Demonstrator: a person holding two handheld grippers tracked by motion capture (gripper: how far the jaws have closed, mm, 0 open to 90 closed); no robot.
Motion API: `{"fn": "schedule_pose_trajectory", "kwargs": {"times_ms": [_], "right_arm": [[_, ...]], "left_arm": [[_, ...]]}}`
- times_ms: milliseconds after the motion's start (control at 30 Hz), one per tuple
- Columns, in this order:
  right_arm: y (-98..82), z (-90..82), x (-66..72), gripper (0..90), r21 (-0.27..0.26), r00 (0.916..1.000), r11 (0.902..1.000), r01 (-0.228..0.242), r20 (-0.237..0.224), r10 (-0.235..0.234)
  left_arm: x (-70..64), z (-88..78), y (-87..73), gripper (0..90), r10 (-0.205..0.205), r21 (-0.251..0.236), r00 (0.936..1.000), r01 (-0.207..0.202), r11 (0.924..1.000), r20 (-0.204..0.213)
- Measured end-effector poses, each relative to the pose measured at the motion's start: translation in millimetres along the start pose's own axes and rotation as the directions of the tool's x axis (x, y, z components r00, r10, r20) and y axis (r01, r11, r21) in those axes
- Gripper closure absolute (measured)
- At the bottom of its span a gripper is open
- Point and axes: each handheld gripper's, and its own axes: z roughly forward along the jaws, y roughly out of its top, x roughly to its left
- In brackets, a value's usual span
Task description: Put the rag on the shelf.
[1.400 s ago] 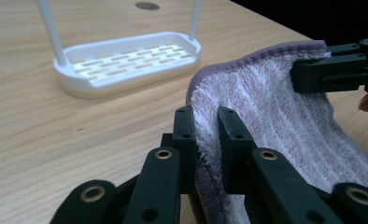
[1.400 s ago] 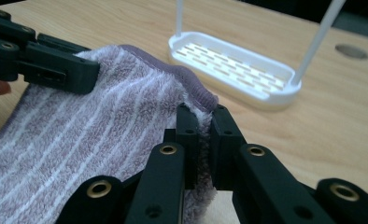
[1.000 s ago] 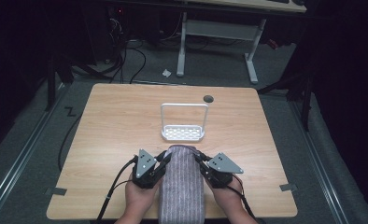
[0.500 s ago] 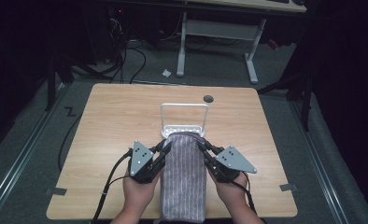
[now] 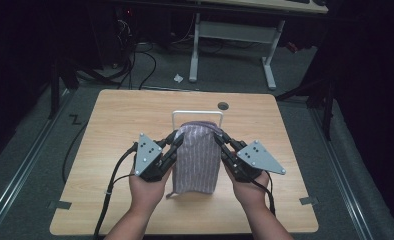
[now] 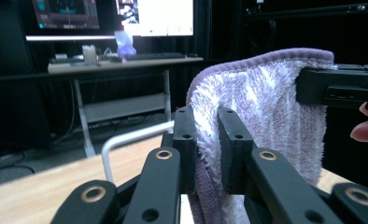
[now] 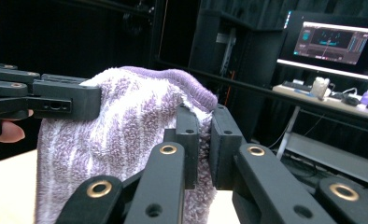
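The purple striped towel (image 5: 199,157) has risen off the counter (image 5: 115,120), hanging between both grippers in front of the white wire rack (image 5: 197,113). The left gripper (image 5: 176,141) and right gripper (image 5: 220,140) each clamp a top corner.

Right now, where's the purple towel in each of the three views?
High view: the purple towel hangs at centre, between the two grippers.
Left gripper view: right of centre, pinched in the jaws.
Right gripper view: left and centre, pinched in the jaws.
Shared landmark: the towel's darker hemmed top edge.
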Motion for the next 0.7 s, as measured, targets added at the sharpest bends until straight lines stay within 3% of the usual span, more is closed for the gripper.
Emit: {"fn": "schedule_pose_trajectory", "kwargs": {"times_ms": [400, 600, 700], "right_arm": [[18.3, 17.0, -19.8, 84.6, -0.006, 0.9995, 0.9998, -0.021, 0.022, 0.021], [21.5, 30.6, -30.9, 84.6, -0.002, 0.998, 0.9994, -0.035, 0.052, 0.035], [24.5, 38.4, -37.9, 84.6, -0.004, 0.9968, 0.9988, -0.049, 0.063, 0.05]], "left_arm": [[13.5, 20.9, 18.9, 79.3, 0.017, -0.03, 0.9998, -0.017, 0.9994, 0.005], [21.0, 41.1, 24.6, 79.3, 0.011, -0.032, 0.9999, -0.011, 0.9994, -0.011], [24.7, 51.1, 30.0, 79.3, 0.027, -0.033, 0.9993, -0.028, 0.9991, -0.027]]}}
